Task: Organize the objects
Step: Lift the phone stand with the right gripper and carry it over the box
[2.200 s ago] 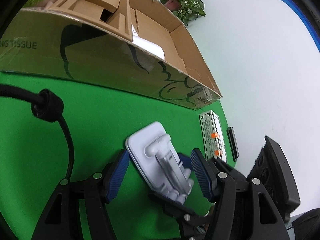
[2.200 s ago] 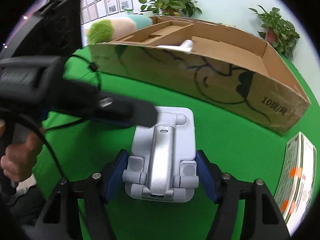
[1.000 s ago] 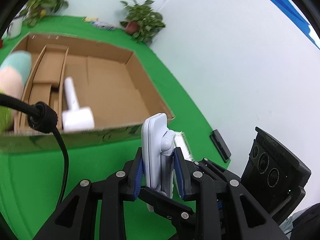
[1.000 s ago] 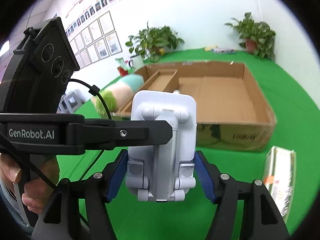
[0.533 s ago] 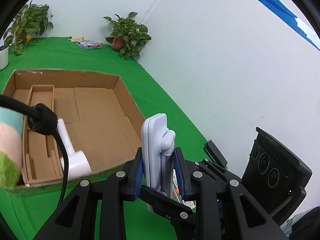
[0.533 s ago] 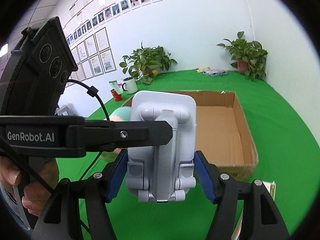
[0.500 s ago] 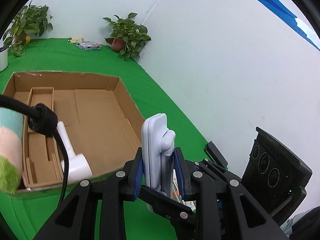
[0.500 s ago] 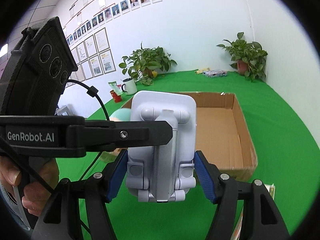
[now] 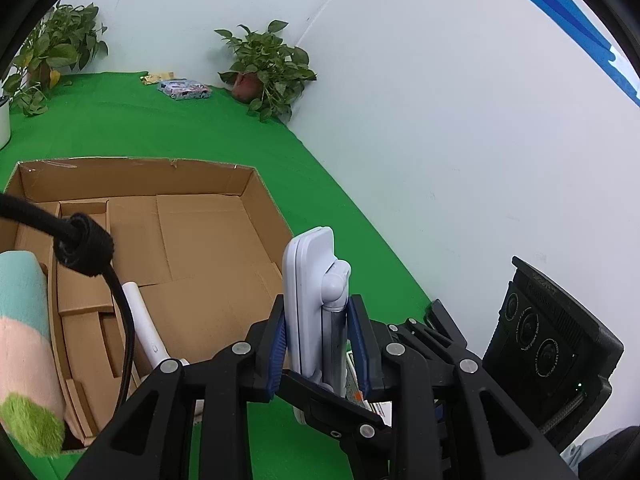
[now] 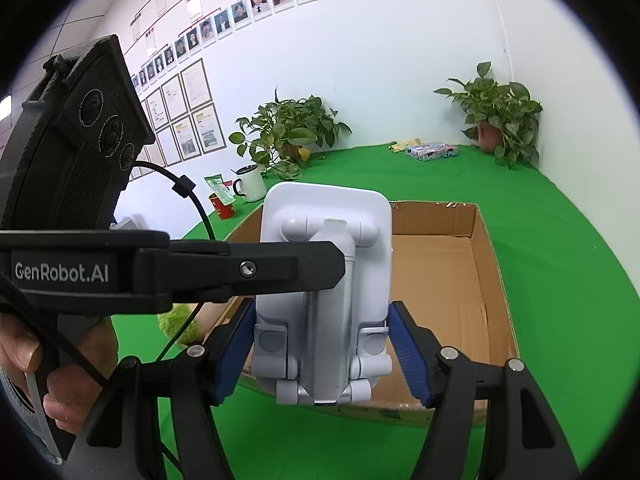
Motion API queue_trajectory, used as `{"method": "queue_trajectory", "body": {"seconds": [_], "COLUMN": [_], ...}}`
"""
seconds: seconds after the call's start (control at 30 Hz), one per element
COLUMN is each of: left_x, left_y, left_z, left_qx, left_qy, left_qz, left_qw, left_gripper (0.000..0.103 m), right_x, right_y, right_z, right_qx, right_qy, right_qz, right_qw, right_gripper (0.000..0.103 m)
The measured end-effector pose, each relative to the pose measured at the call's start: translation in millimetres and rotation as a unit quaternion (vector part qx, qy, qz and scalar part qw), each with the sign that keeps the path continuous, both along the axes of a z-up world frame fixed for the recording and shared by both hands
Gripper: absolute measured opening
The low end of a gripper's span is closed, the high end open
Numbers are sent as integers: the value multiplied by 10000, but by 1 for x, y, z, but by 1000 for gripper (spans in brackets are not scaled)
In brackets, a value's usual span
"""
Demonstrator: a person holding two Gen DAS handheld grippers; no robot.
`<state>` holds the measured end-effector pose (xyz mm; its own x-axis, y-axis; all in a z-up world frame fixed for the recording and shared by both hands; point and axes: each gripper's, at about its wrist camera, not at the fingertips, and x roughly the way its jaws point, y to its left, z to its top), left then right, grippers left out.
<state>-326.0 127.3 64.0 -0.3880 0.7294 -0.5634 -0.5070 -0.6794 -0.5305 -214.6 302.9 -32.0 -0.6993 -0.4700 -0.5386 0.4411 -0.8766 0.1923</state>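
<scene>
A folded white phone stand [image 9: 308,300] stands upright in the air, held by both grippers. My left gripper [image 9: 320,344] is shut on its thin front and back faces. In the right wrist view the stand [image 10: 324,300] sits between the blue pads of my right gripper [image 10: 320,356]; the left pad touches it, and a small gap shows at the right pad. The left gripper's finger [image 10: 240,272] crosses in front of the stand. An open cardboard box [image 9: 208,240] lies below and ahead on the green cloth; it also shows in the right wrist view [image 10: 440,272].
In the box lies a white handled tool [image 9: 144,332]. A pastel plush toy [image 9: 24,344] lies at its left edge. A printed carton [image 9: 360,396] lies under the left gripper. Potted plants [image 9: 268,72], a white mug [image 10: 250,184] and a small packet [image 10: 430,152] stand at the back.
Both grippers have lifted the stand from the cloth to well above the box. In the last half second they rose slightly more; the grip is unchanged.
</scene>
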Motion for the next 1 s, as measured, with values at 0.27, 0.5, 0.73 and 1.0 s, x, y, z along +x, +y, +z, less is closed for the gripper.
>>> {"method": "queue_trajectory", "body": {"seconds": [0.27, 0.5, 0.73, 1.0], "left_x": [-37, -66, -86, -98], "left_y": [7, 5, 12, 11], "left_z": [-20, -52, -97, -139], "left_qx": [-194, -390, -580, -609], "left_qy": [-393, -878, -1446, -2059], "left_qz": [105, 234, 284, 407], "left_qw": [9990, 9951, 9874, 9758], "left_gripper": [26, 26, 26, 25], "right_x": [-27, -54, -77, -90], "right_y": [2, -2, 2, 5], "right_z": [-13, -34, -67, -97], "right_qx": [-107, -241, -309, -230], "right_qy": [-402, -915, -1637, -2400], "right_qz": [24, 173, 301, 473], "right_qw": [9991, 9954, 9856, 9694], "right_gripper": [65, 65, 65, 65]}}
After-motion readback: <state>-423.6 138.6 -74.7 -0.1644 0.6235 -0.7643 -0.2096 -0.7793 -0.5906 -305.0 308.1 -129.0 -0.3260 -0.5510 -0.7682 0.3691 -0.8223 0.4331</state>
